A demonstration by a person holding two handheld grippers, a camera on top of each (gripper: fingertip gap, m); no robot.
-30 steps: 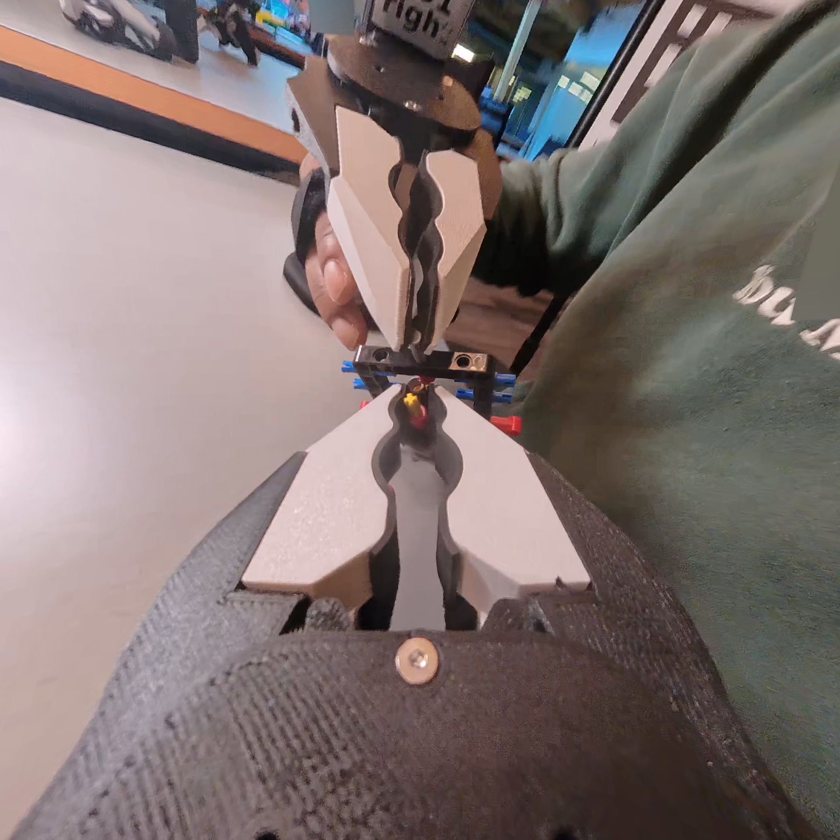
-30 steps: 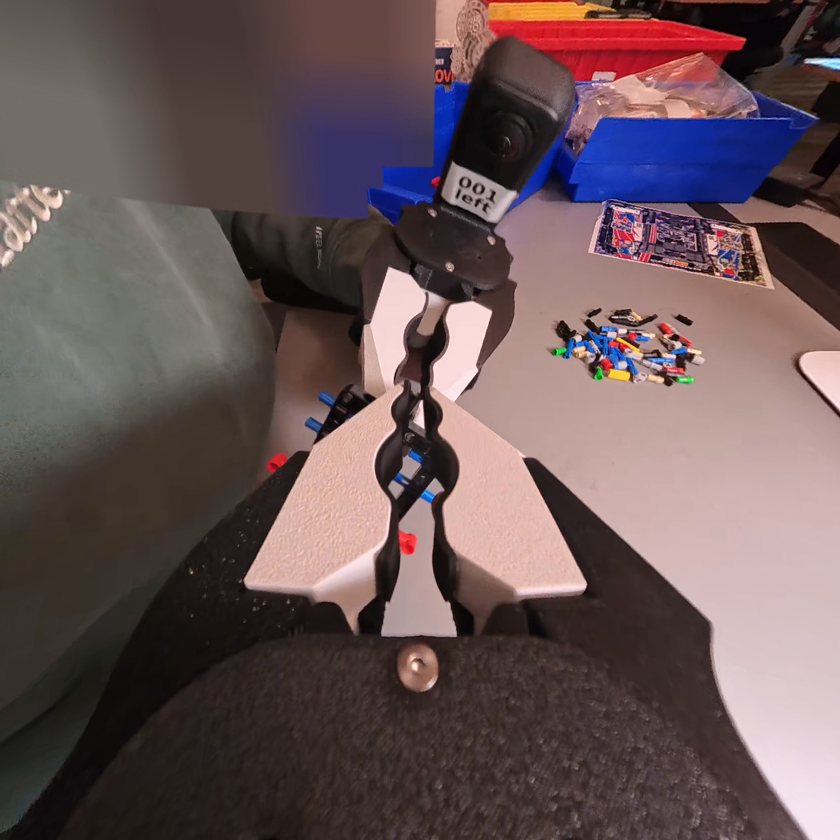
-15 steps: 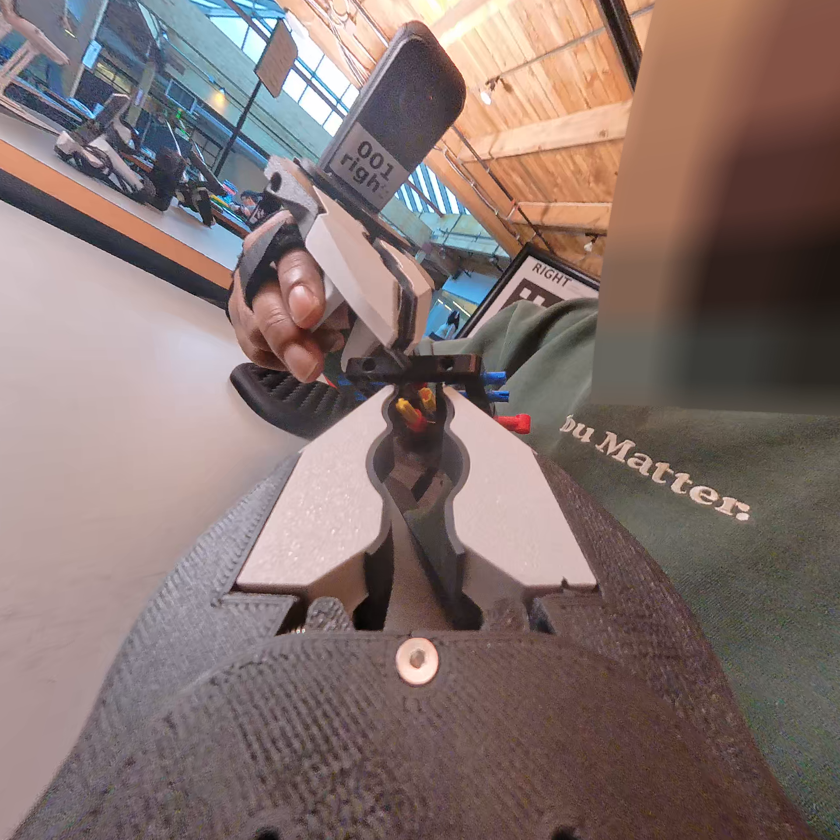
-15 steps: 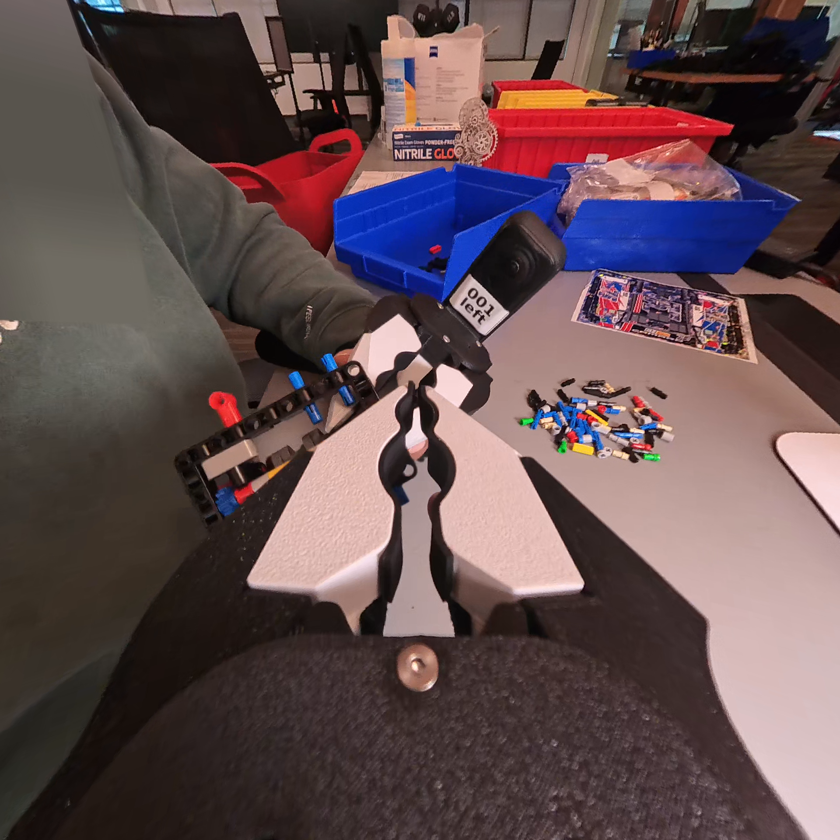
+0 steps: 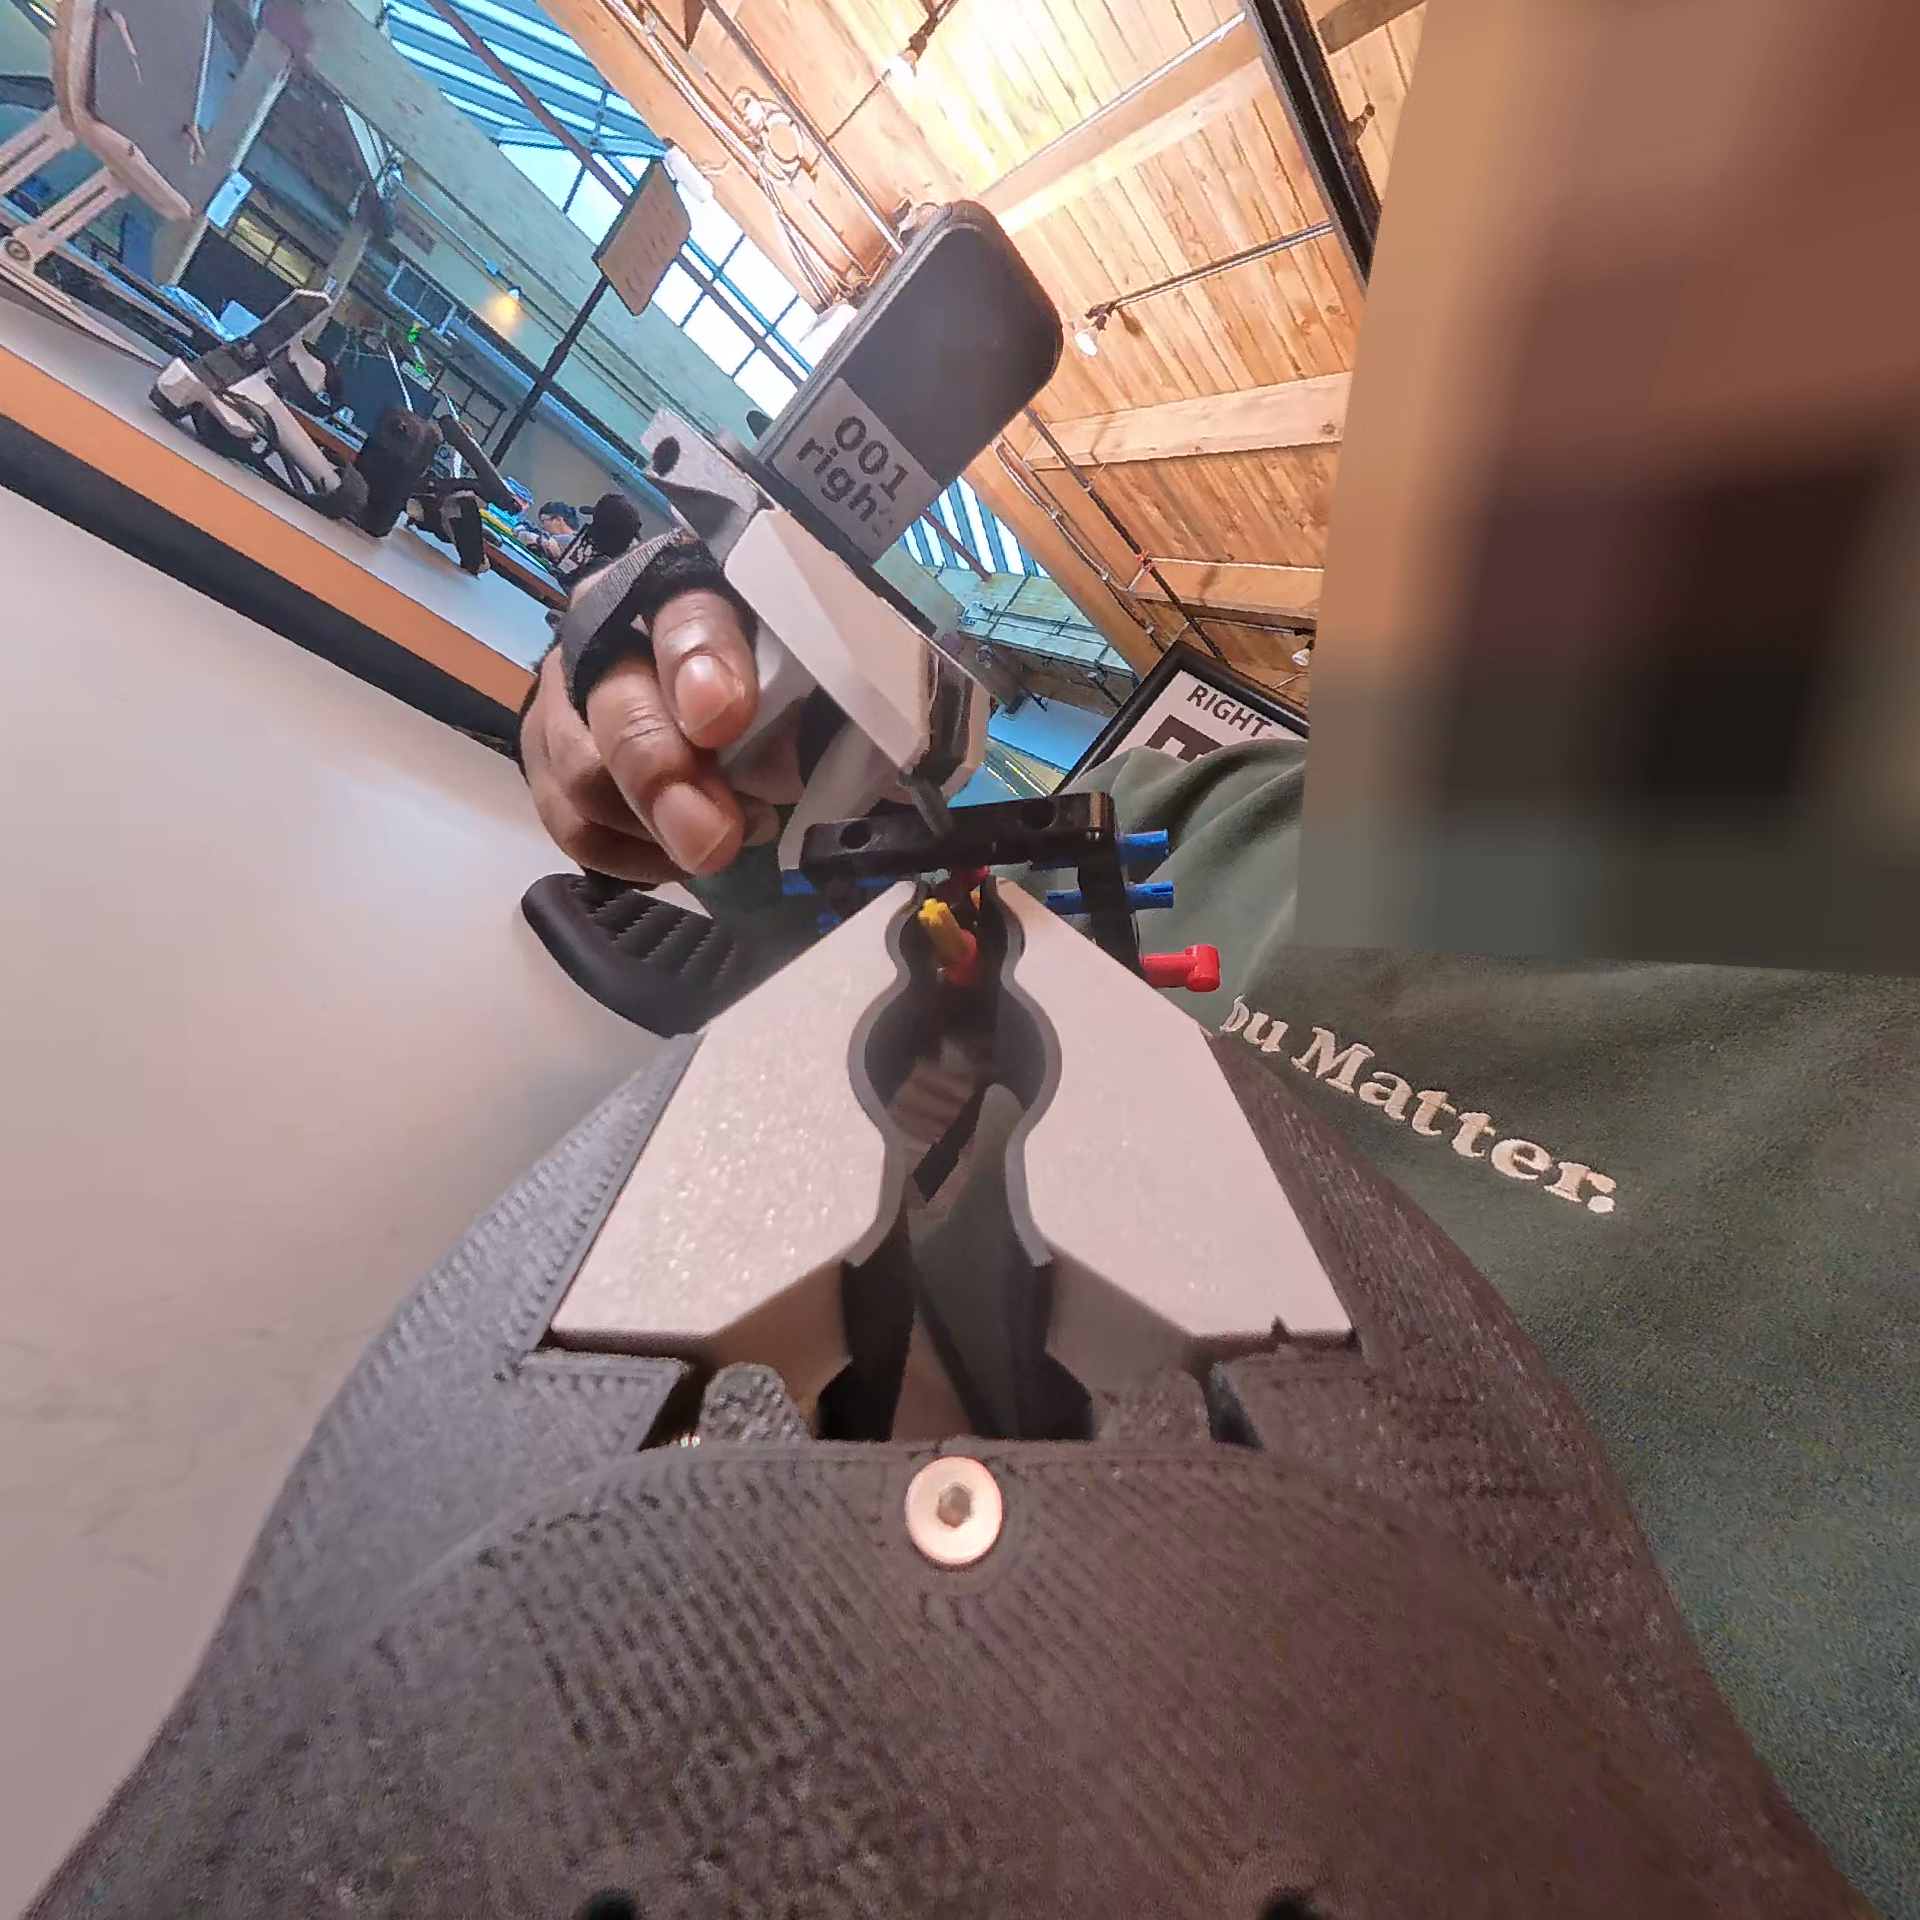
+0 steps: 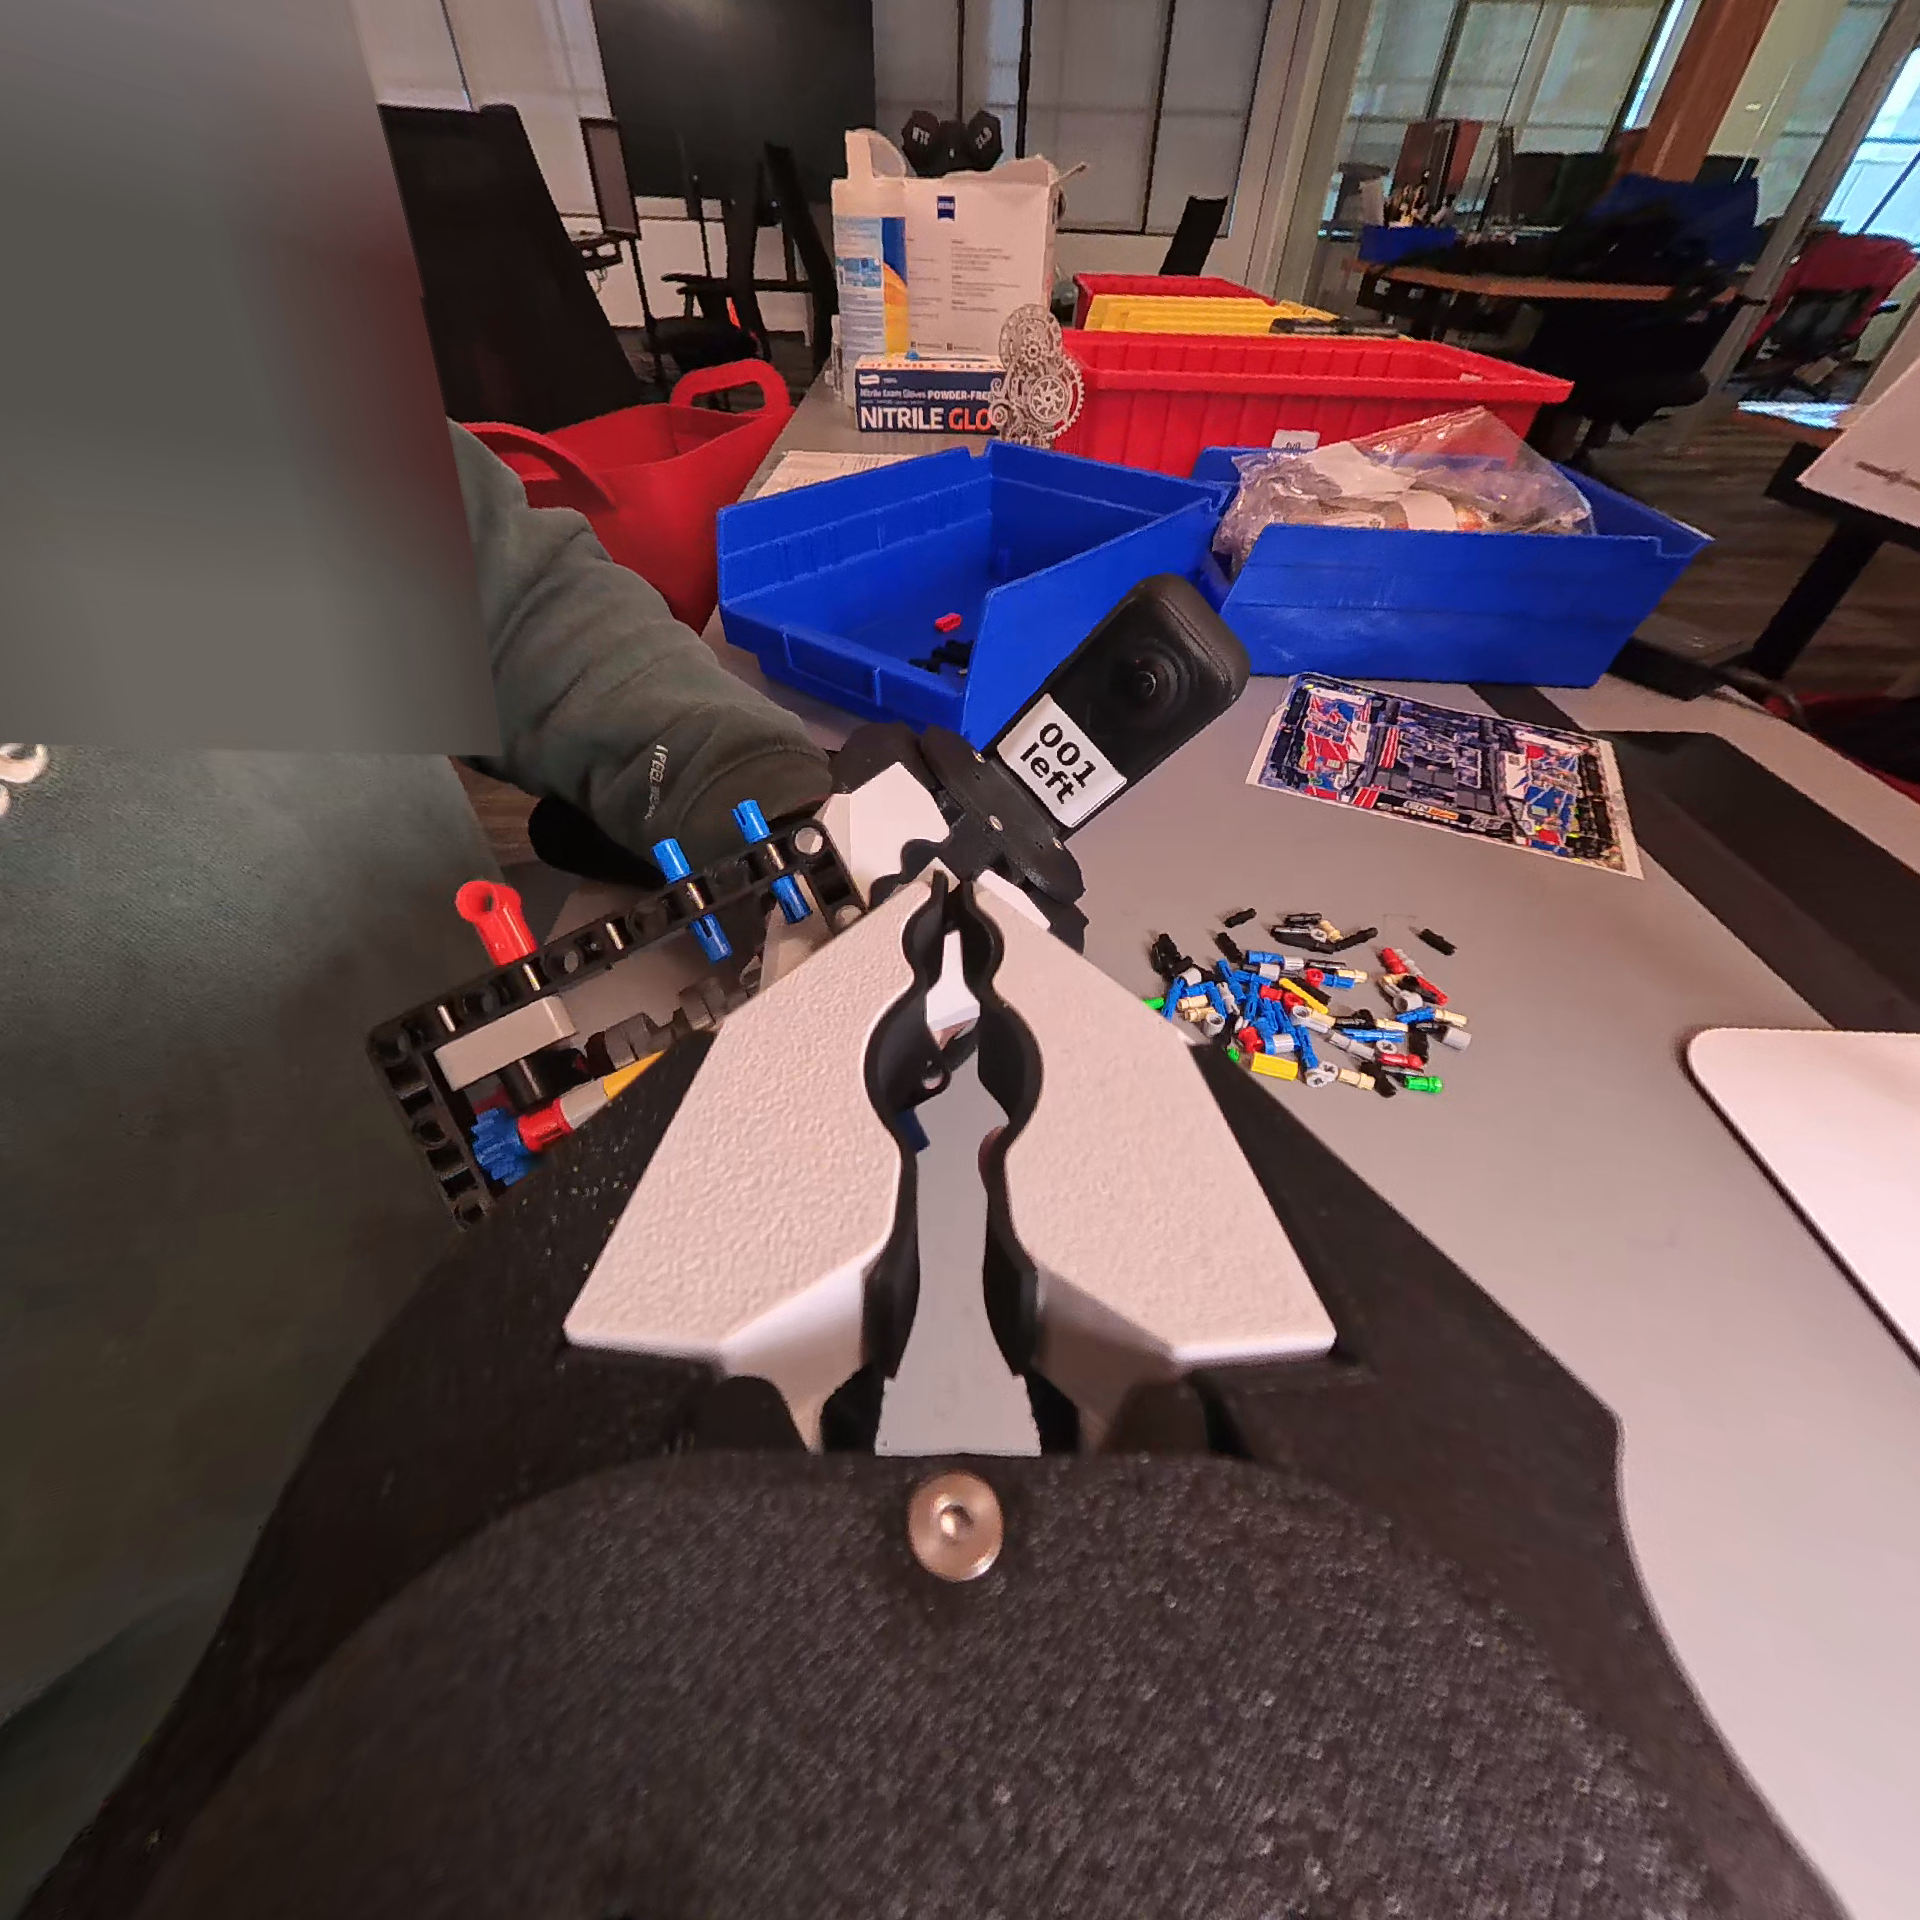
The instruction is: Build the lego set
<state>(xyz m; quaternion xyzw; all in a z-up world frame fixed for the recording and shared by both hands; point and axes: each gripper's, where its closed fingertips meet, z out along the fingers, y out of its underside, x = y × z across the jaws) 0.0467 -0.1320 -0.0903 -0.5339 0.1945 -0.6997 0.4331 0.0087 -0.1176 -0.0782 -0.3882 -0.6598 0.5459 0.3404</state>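
Observation:
A black lego frame with blue pins, a red pin, a grey block, a blue gear and a yellow-red axle is held in the air close to the person's chest. My left gripper is shut on one end of it; the yellow-red axle shows between its fingers. It also shows in the right wrist view. My right gripper is shut on the frame's short black beam, which the left wrist view shows pinched at its tips. A pile of small loose lego pieces lies on the grey table.
A printed instruction sheet lies behind the pile. Two blue bins, a red bin and a red bucket stand at the back. A white board lies at the right edge. The person's green sweatshirt is very near. Left and right tips are no more than a few centimetres apart.
Both grippers have tilted upward with the frame. The frame has turned so its broad side faces the right wrist camera. Both grips have held.

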